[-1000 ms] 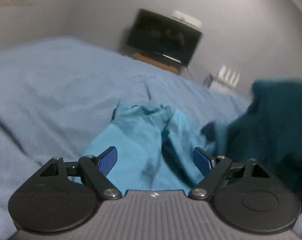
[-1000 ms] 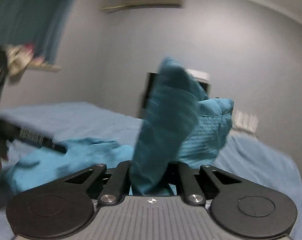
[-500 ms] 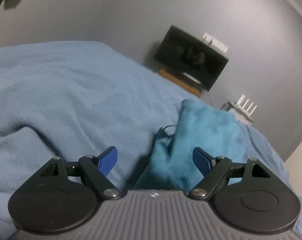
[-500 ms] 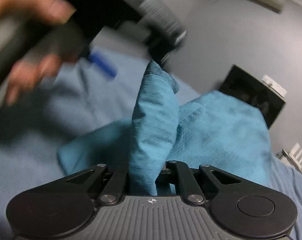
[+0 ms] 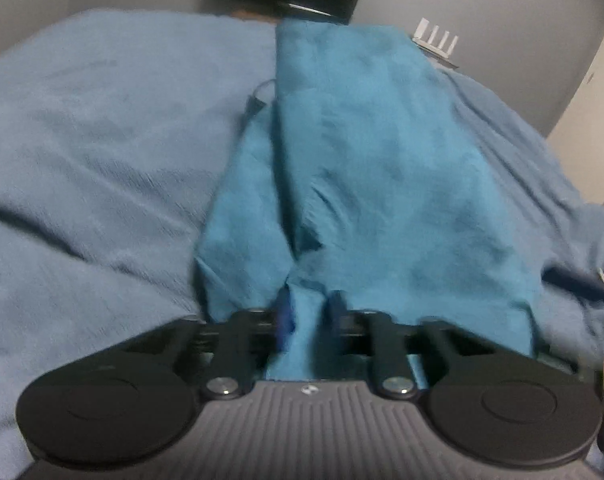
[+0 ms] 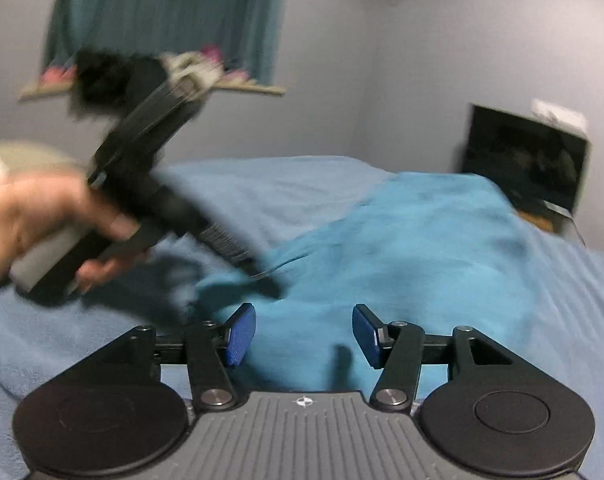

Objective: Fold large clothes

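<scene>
A teal garment lies folded lengthwise on the blue bed cover. My left gripper is shut on the garment's near edge, with cloth bunched between its fingers. In the right wrist view the same garment spreads ahead of my right gripper, which is open and empty just above the cloth's near end. The left gripper shows there too, blurred, held in a hand and reaching down onto the garment's left edge.
A dark TV stands at the bed's far end, with a white router beside it. A curtain and a shelf hang on the wall. The blue bed cover stretches around the garment.
My right gripper has opened and let go of the garment fold. My left gripper has moved onto the garment and shut on its edge. The garment now lies flatter on the bed.
</scene>
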`<state>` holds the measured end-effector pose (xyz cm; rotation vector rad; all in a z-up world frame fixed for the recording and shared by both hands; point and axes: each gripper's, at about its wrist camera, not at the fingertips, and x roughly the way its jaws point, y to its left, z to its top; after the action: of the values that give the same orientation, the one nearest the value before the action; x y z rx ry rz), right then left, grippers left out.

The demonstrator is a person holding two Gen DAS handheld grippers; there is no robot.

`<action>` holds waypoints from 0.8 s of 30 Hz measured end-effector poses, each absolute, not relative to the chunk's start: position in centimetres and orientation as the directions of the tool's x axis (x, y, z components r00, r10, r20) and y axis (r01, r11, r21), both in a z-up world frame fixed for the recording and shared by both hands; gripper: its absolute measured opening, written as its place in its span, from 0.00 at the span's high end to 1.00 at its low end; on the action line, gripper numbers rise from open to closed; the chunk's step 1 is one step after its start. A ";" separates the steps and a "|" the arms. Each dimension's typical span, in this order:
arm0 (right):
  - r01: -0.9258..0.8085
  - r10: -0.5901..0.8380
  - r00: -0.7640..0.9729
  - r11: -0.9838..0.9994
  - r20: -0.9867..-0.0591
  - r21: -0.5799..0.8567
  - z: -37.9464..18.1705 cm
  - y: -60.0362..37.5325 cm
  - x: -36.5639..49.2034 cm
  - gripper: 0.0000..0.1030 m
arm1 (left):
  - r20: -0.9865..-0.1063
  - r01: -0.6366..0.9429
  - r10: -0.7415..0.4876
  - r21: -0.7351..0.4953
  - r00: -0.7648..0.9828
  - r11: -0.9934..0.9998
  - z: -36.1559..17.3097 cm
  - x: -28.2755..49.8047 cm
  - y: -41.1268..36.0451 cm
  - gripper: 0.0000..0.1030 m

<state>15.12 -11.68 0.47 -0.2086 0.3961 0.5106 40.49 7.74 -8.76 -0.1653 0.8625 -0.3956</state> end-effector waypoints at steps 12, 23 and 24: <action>-0.115 0.078 0.900 0.991 -0.428 -0.062 -0.3 -15.7 32.1 0.62 | -0.715 0.310 -0.401 -0.265 0.572 0.913 -8.6 38.4 8.0 0.96; -0.220 0.078 0.886 0.938 -0.458 -0.267 -4.3 -7.3 44.6 0.71 | -0.737 0.320 -0.347 -0.187 0.580 0.929 -8.9 40.1 7.3 0.97; -0.225 0.075 0.885 0.933 -0.460 -0.280 -4.4 -6.6 45.6 0.71 | -0.738 0.323 -0.346 -0.182 0.580 0.929 -8.9 40.2 7.2 0.97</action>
<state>45.63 -6.57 -4.37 -0.3351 0.4602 0.1593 40.20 7.22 -8.94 -0.0292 0.8685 -0.3911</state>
